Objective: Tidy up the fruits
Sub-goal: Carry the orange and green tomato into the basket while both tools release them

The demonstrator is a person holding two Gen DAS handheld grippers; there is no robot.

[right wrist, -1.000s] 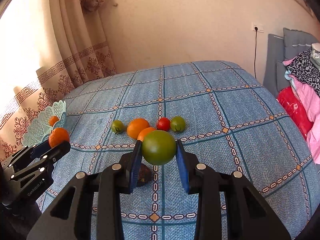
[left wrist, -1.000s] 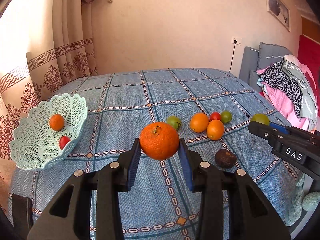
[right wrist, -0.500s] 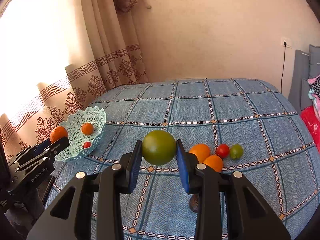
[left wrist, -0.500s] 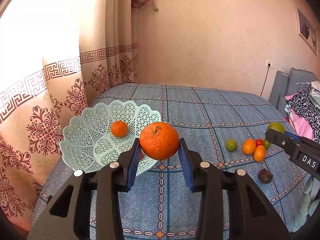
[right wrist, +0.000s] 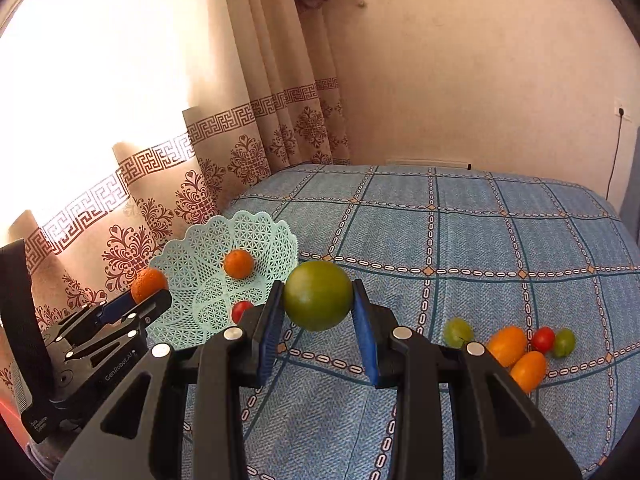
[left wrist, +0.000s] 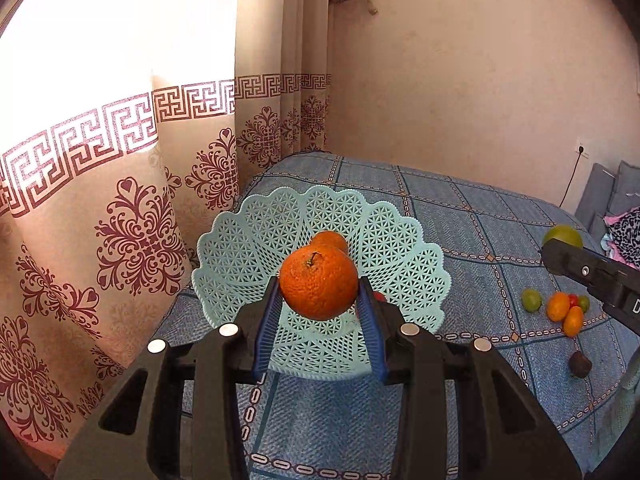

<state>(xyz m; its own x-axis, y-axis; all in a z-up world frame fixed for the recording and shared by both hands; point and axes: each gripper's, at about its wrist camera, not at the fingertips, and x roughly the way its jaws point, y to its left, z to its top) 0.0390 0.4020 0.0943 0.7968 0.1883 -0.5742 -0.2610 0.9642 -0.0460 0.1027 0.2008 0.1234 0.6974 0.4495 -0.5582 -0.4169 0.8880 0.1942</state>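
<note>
Through the left wrist camera, my left gripper (left wrist: 319, 296) is clenched on the big orange (left wrist: 318, 285), stem end up, held in the air at the near rim of the mint lattice basket (left wrist: 256, 248). A smaller orange (left wrist: 334, 240) lies in the bowl just behind it, toward 12 o'clock, and a sliver of something red shows at the right pad. To do this drop well, I judge I should carry the fruit on past the rim, lower it close to the basket floor on the open side at about 10 o'clock of the small orange, then spread the pads slowly so it settles instead of rolling. The basket looks light, so I would avoid nudging its edge.

Through the right wrist camera, my right gripper (right wrist: 318, 312) is closed on the green fruit (right wrist: 318, 301), hanging over the blue bedspread (right wrist: 480, 240) just beside the basket's right rim. The basket sits at 10 o'clock, with a small red fruit (right wrist: 241, 309) in it. The loose cluster of fruits (right wrist: 516, 346) waits at 3 o'clock. I would hold this side back until the left one clears, to keep the tongs from colliding.
</note>
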